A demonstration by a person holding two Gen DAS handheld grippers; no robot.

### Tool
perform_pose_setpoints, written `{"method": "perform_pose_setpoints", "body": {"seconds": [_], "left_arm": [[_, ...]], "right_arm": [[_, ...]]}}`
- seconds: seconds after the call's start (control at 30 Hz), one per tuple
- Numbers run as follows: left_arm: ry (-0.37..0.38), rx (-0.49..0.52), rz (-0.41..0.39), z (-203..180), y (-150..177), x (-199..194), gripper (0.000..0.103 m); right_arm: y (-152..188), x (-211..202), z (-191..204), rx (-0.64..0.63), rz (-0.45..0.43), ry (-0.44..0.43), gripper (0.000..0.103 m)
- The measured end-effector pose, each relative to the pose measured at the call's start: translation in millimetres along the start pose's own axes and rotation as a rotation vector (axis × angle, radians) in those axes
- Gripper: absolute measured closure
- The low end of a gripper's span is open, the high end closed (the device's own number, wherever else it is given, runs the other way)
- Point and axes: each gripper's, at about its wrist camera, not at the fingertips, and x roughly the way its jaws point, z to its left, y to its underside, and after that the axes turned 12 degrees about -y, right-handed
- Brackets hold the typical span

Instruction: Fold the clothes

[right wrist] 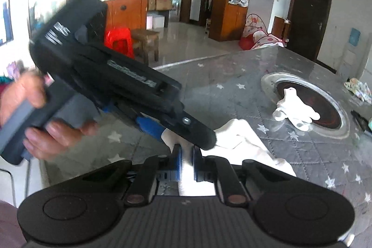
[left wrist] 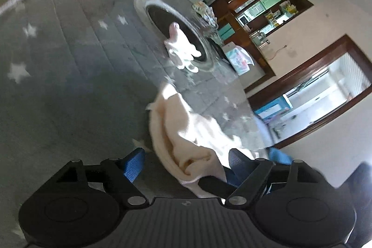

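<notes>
1. Covering the table is a grey quilted cloth with white stars (right wrist: 290,155); a round dark hob ringed in metal (right wrist: 325,113) is sitting in it, with small white garments (right wrist: 295,110) lying across its near rim.
2. Lying crumpled on the near part of the table is a cream fabric garment (left wrist: 186,143); its long axis is running from the grippers toward the hob.
3. Standing wide, the left gripper (left wrist: 183,162) is straddling the garment's near end, blue pads apart from it.
4. Pinching the pale cloth between nearly closed blue pads is the right gripper (right wrist: 186,155); a hand (right wrist: 30,117) is holding the left tool's handle.
</notes>
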Motion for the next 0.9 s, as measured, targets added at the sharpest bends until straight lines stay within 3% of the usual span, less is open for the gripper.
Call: {"method": "perform_pose_setpoints", "body": {"seconds": [0.13,0.23,0.37,0.47,0.67,0.9], "left_arm": [[0.038,-0.062,0.039,-2,1,13,0.024],[0.061,-0.098,0.076,-2,5,23,0.038],[0.046,-0.115,0.095,-1,12,31,0.065],[0.024,-0.106,0.093,-3,15,32,0.076],[-0.01,-0.062,0.079,-8,17,31,0.077],[-0.039,0.001,0.056,-16,20,28,0.074]], "right_arm": [[4,-8,4,0.013,-0.02,-0.028,0.095],[8,-12,8,0.011,-0.036,-0.054,0.095],[13,-16,8,0.02,-0.039,-0.076,0.095],[18,-18,6,0.033,-0.034,-0.083,0.092],[32,-42,-4,0.082,-0.059,-0.049,0.087],[74,-85,-55,0.277,-0.069,0.186,0.083]]}}
